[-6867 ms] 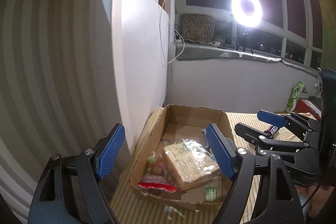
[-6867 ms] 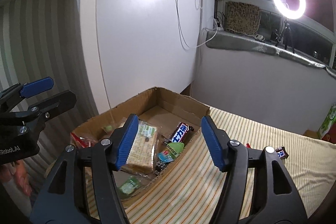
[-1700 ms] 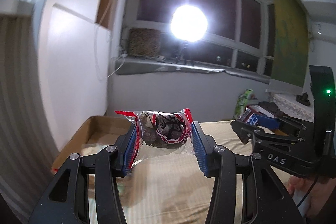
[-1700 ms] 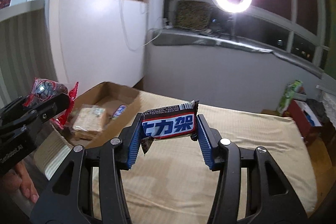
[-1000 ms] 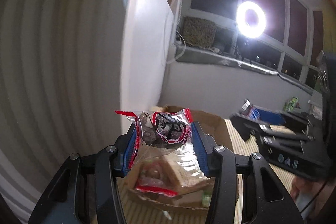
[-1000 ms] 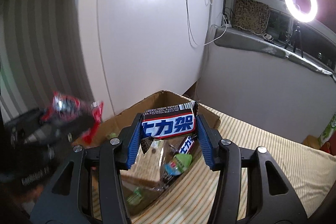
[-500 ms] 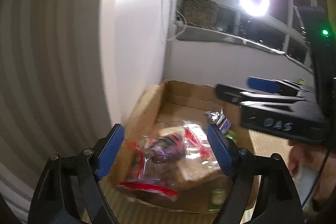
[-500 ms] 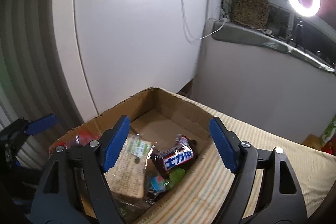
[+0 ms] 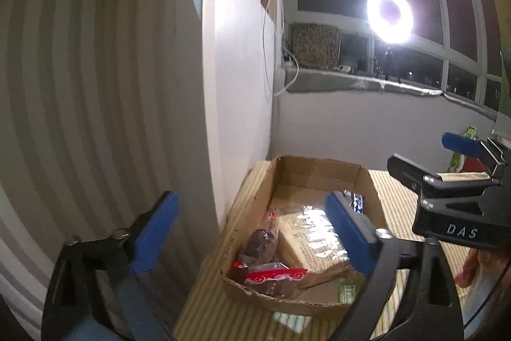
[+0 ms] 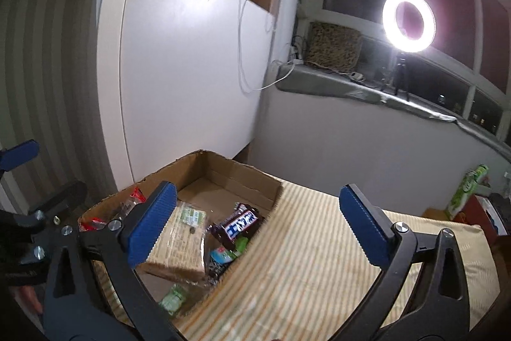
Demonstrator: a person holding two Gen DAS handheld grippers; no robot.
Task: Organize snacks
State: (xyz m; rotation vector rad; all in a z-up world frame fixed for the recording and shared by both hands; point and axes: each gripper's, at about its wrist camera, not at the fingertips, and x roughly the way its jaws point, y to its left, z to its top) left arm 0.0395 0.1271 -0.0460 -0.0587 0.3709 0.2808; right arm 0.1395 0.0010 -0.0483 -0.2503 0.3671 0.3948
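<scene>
Both tools have just been opening and now stand fully apart, nothing between the pads. My left gripper [image 9: 252,232] hangs over the near left corner of the cardboard box [image 9: 319,163]; my right gripper [image 10: 258,226] straddles the box's right wall and the striped mat [image 10: 319,261].

Risks as I judge them:
- Left tool's pad sits close to the white cabinet panel [image 10: 191,69]; swinging out that way could clip it.
- The red-trimmed clear bag [image 9: 271,272] lies right at the low, bent front edge; a bump from a finger could spill it out.
- The two tools are close together over one small box, so they could collide on withdrawal.

Box contents, left to right: red-trimmed bag of dark pieces, wrapped cracker pack [image 10: 182,238], chocolate bar [image 10: 238,224] leaning on the right wall, small green and blue sachets [image 10: 228,251] beneath it. Back half of the box is bare cardboard.
</scene>
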